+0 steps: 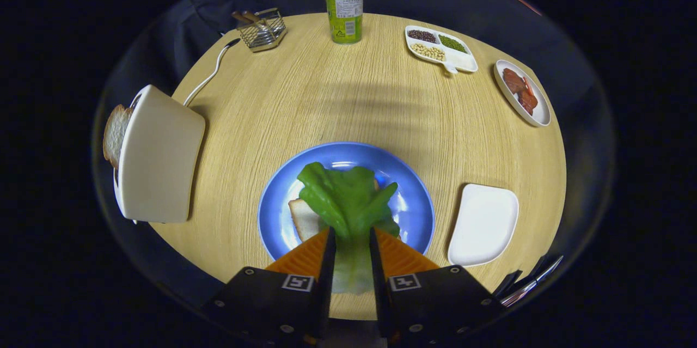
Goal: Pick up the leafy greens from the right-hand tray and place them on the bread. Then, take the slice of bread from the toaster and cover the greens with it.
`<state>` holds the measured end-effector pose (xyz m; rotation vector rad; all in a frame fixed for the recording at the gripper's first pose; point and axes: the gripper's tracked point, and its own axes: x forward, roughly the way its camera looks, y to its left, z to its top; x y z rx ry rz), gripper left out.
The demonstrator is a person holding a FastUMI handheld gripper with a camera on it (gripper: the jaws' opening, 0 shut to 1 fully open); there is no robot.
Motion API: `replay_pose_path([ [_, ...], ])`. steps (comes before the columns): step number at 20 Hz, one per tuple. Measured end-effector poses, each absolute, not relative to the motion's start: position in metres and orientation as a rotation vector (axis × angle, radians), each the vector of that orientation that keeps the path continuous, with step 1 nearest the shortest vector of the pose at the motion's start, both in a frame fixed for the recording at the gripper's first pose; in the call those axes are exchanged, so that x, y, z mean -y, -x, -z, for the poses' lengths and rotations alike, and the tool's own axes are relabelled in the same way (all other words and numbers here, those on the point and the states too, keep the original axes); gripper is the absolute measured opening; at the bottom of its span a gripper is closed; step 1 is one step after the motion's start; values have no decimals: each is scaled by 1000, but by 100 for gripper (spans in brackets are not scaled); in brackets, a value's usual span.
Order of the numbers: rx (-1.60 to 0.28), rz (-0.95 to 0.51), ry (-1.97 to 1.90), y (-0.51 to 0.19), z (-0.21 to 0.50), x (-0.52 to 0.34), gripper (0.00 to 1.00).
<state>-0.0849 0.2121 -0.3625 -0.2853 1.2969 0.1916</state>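
My gripper (351,234) is shut on the leafy greens (348,200), whose pale stem runs back between the orange fingers (305,255). The green leaves spread just ahead of the fingertips, over the blue plate (275,217). A slice of bread (304,218) lies on that plate, mostly hidden under the leaves and the left finger. Whether the leaves rest on the bread or hang above it I cannot tell. To the left stands a cream toaster (158,157) with a second bread slice (114,134) sticking out of its far side. The white tray (483,224) right of the plate holds nothing.
At the table's far side stand a wire basket (262,30), a green can (344,9), a divided dish of beans (440,47) and a small dish of red food (521,92). A white cord (209,73) runs from the toaster. Cutlery (531,281) lies near the right finger.
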Motion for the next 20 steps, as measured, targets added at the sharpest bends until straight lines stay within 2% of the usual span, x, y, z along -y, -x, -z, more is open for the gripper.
replay_pose_path([
  [3, -1285, -170, 236, 81, 351, -221, 63],
  [6, -1265, -195, 184, 80, 328, -245, 68],
  [8, -1253, -210, 180, 79, 309, -260, 79],
  [9, -1247, -216, 172, 78, 300, -269, 89],
  [11, -1237, -239, 154, 77, 282, -291, 96],
  [20, -1205, -435, 172, 85, 229, -416, 97],
])
